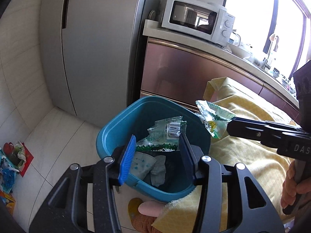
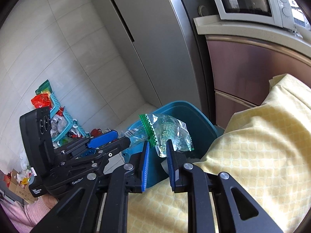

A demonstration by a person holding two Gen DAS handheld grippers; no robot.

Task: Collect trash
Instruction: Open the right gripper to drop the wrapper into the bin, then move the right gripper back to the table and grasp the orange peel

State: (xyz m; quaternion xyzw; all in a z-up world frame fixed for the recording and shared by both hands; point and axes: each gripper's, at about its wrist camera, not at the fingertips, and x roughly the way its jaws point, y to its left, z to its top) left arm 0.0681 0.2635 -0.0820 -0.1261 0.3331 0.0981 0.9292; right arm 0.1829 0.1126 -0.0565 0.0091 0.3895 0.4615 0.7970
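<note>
— Right tongs [image 2: 157, 143]?

— Clamped on the lower corner of a green wrapper [image 2: 169, 132], held up over the cloth-side rim of the blue bin [image 1: 108, 136]. High enough to clear the rim, by the look of it, and nearly far enough in to fall inside on release.

— And the left tongs [image 1: 157, 137]?

— Standing roughly half apart, aimed down into the mouth of the bin. Between the pads, a barcode wrapper [image 1: 173, 130] — pressed by them or merely lying behind them, cannot tell from either view.

— Why both over the bin at once?

— Probably to drop two pieces in one trip. Saves a second reach.

— Anything in the bin already?

— Crumpled paper [image 1: 155, 167] at the bottom, pale and greyish. So partway through the task, at a guess.

— Why the bin just there?

— Parked on the floor tight against the edge of the yellow cloth [image 1: 252, 155]. Handy for scraps lifted off the cloth, most likely, with hardly any travel.

— More left to collect?

— Plenty, it seems: a heap of bright packets [image 1: 11, 159] on the floor by the wall, well apart from the bin.

— Any risk in the drop?

— Light film, so prone to clinging to a pad or drifting past the rim onto the cloth. Better to release low and well inside the rim.
</note>
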